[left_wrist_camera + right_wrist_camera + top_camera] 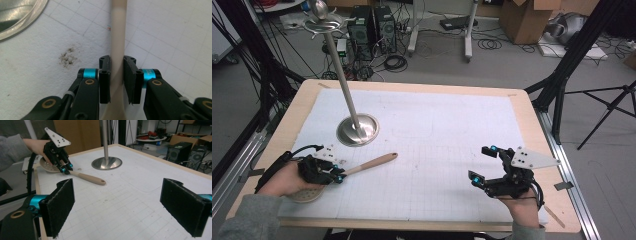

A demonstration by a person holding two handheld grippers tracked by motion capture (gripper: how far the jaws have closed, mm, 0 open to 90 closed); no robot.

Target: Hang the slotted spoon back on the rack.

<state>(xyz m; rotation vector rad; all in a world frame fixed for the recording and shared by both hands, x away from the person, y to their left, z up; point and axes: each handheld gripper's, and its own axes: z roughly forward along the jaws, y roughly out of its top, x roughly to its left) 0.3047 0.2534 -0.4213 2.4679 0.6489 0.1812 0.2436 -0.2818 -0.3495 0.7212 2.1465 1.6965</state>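
The left tool (116, 80) has its jaws closed against the neck of the wooden skimmer spoon (371, 163), which lies on the tabletop (437, 145) just in front of the steel stand (357, 129). Before lifting, I would keep that clamp square across the handle, since a tapered, smooth handle could swivel. The right tool (125, 205), well to the right of the stand, is spread wide and empty; no container is present.

table (532, 107): mat (452, 130) on top | stand (357, 129): on mat, far left | spoon (371, 163): flat on mat, near side of stand base, handle toward centre | left gripper (339, 176): at spoon's neck | right gripper (482, 165): near right, well apart
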